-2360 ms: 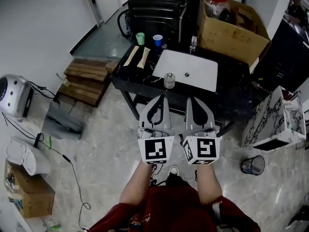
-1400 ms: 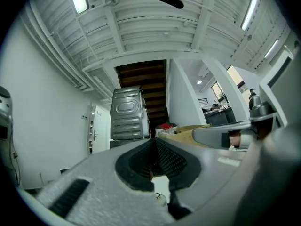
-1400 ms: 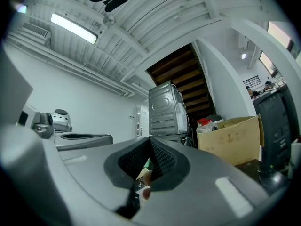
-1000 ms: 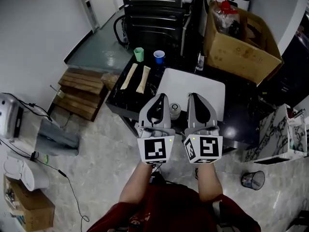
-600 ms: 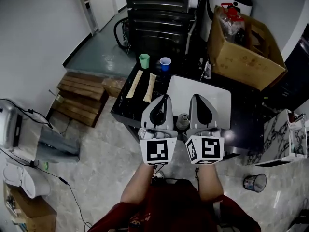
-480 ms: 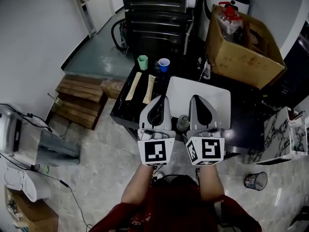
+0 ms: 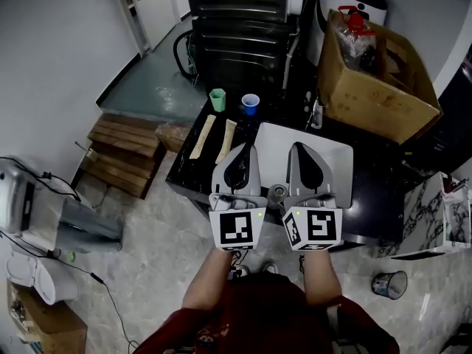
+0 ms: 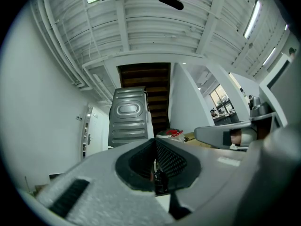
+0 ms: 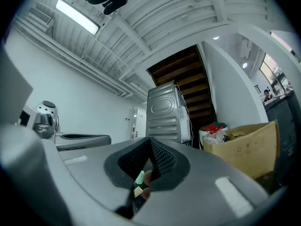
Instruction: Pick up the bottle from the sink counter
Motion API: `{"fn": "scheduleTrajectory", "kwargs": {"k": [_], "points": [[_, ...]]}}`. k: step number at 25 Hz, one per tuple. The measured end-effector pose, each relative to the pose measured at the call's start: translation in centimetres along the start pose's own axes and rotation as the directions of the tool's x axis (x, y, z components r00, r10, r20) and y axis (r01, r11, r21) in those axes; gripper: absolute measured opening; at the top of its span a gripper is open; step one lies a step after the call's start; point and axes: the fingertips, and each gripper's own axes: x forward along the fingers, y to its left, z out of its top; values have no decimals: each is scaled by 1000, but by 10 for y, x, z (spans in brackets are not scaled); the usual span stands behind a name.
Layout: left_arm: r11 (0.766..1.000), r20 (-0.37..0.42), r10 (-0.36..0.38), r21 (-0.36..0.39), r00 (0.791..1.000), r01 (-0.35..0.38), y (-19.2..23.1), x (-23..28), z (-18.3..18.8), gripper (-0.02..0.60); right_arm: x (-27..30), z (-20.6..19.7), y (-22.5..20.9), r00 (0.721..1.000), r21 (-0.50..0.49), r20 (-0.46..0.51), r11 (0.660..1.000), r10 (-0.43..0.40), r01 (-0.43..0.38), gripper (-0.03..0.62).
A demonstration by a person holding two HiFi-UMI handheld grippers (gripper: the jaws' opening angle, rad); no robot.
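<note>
Left gripper [image 7: 248, 149] and right gripper [image 7: 296, 147] both have jaws pressed together, holding nothing. The small clear grey-capped bottle [image 7: 278, 193] shows between the two grippers, behind their tips, near the black sink counter's [image 7: 193, 169] front edge. Closed jaws could knock it off.

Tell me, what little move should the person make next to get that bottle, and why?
Probably open the fingers of the right gripper and bring them around the bottle. Its fingers and those of the left gripper are shut on nothing, and the bottle stands ungripped between the two grippers at the counter's front edge.
</note>
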Motion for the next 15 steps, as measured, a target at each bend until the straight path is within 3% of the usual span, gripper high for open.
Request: {"fn": "scheduleTrajectory", "kwargs": {"k": [15], "points": [[1000,-23,0,-4,1000,0,-4,9,-14,3,6,-18,-11,999,16,-34,1000,-5,6,2]]}}
